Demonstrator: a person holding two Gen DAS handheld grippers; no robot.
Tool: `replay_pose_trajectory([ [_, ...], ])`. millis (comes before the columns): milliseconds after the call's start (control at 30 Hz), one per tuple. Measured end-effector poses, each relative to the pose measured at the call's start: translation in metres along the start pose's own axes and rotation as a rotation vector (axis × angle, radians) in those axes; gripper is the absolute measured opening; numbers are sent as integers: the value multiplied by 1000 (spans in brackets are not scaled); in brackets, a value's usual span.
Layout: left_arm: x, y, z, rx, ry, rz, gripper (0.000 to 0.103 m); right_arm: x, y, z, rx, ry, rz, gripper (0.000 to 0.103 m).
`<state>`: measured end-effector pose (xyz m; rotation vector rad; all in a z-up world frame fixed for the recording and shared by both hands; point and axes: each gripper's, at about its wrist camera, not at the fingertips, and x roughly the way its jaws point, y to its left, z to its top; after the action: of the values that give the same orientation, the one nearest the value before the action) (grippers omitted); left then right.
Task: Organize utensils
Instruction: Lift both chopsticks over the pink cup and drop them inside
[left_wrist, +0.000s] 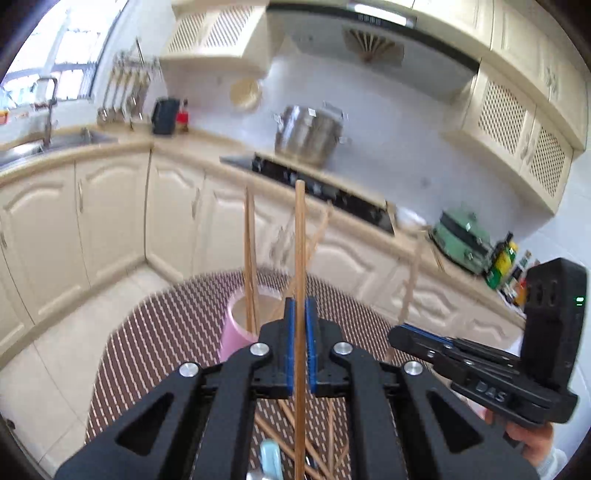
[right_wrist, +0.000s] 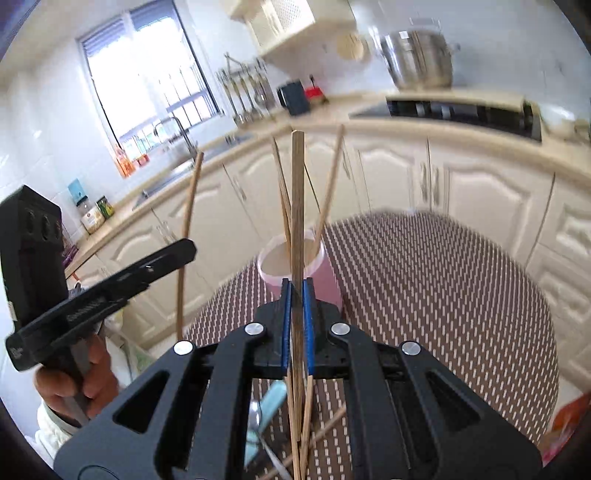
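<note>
My left gripper (left_wrist: 300, 306) is shut on one wooden chopstick (left_wrist: 300, 229), held upright above the table. Just beyond and left of it stands a pink cup (left_wrist: 236, 332) with a few chopsticks in it. My right gripper (right_wrist: 297, 288) is shut on another upright chopstick (right_wrist: 297, 184), right in front of the same pink cup (right_wrist: 328, 280). Each gripper shows in the other's view: the right gripper (left_wrist: 397, 334) at the right, the left gripper (right_wrist: 188, 247) at the left. Loose chopsticks (left_wrist: 280, 432) and a spoon with a light-blue handle (right_wrist: 273, 402) lie on the mat below the jaws.
A round table under a brown patterned mat (right_wrist: 424, 295) carries everything. Behind it run cream kitchen cabinets (left_wrist: 173, 206), a black cooktop (left_wrist: 325, 192) with a steel pot (left_wrist: 308, 134), and a sink (left_wrist: 55, 142) by the window. A person's hand (right_wrist: 74, 384) holds the left gripper.
</note>
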<state>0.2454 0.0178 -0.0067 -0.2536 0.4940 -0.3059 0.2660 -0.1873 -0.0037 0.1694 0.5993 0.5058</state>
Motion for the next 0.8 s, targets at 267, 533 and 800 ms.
replay_pose_trajectory([
  [267, 17, -5, 32, 27, -156, 19, 6, -4, 12, 50, -62, -196, -12, 7],
  [533, 49, -10, 49, 54, -234, 23, 6, 7, 3, 69, -53, -364, -20, 7],
  [800, 64, -2, 54, 38, -370, 47, 6, 31, -10, 63, -49, -350, -21, 7],
])
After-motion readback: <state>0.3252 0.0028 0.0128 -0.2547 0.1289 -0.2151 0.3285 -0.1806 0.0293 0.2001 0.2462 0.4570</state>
